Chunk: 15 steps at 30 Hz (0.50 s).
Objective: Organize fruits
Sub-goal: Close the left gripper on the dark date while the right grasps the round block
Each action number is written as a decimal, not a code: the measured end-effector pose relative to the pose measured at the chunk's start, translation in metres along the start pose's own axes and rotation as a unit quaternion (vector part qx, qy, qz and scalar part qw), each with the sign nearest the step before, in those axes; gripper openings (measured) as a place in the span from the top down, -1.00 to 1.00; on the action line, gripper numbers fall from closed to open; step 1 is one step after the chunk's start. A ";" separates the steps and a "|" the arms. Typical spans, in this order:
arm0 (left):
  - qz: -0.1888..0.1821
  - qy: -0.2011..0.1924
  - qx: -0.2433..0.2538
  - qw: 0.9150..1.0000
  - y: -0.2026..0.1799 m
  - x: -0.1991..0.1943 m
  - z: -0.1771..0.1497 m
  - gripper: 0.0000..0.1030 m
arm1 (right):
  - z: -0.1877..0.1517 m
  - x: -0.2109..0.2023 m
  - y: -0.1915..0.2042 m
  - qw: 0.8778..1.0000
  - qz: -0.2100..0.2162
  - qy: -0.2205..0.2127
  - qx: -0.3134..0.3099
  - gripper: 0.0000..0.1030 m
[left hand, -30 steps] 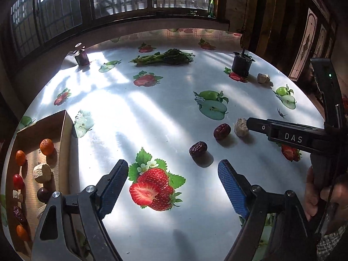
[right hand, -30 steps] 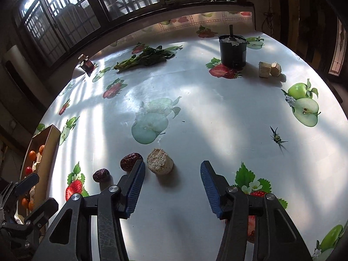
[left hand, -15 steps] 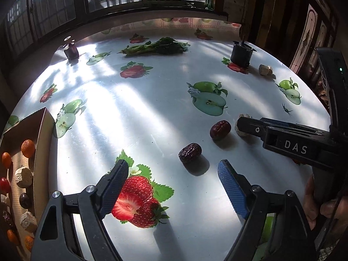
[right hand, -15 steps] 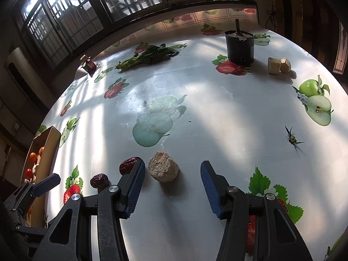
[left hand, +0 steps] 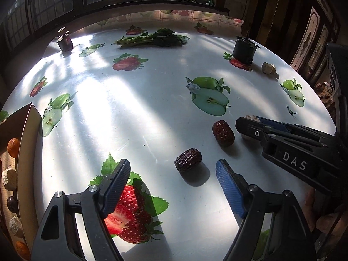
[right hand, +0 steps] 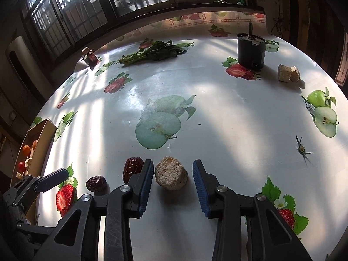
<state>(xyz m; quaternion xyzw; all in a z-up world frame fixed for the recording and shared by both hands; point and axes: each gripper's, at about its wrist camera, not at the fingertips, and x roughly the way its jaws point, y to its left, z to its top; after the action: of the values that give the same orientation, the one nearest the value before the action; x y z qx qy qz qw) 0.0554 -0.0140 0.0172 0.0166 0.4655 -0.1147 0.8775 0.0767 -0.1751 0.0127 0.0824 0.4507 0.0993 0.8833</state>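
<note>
In the right wrist view a beige crumbly chunk [right hand: 171,176] sits on the table between the blue pads of my right gripper [right hand: 173,183]. Its jaws are closing; the left pad is at the chunk's side and a small gap shows on the right. A red date [right hand: 131,168] lies just outside the left finger. In the left wrist view my left gripper [left hand: 173,184] stands open, its jaws closing slightly, low over the table. A dark wrinkled date [left hand: 188,159] lies just ahead of its tips, untouched. The red date [left hand: 223,132] lies farther right, beside the right gripper [left hand: 250,128].
A cardboard box [left hand: 28,152] at the left edge holds small oranges, beige chunks and dark fruits. At the back stand a black canister [left hand: 244,50], leafy greens [left hand: 154,40] and a small jar [left hand: 65,41]. Two beige pieces [right hand: 288,74] lie far right. A hand [left hand: 326,224] grips the right tool.
The left gripper has come forward and down toward the dark date. The right gripper's jaws have narrowed around the beige chunk, which has not moved.
</note>
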 end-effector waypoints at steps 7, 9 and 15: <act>-0.013 -0.001 -0.010 1.000 0.002 0.008 0.004 -0.54 | 0.000 0.000 -0.003 1.000 0.006 0.000 0.006 0.37; -0.011 -0.005 -0.008 1.000 0.000 0.010 0.005 -0.53 | 0.000 -0.001 -0.003 1.000 0.006 0.000 0.005 0.37; 0.024 -0.023 0.031 0.999 -0.013 0.008 0.002 0.26 | -0.002 -0.003 -0.004 1.000 0.001 -0.004 0.004 0.37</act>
<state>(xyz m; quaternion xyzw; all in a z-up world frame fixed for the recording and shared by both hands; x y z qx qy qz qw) 0.0581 -0.0286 0.0125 0.0521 0.4406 -0.1083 0.8896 0.0743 -0.1797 0.0130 0.0866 0.4476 0.0977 0.8847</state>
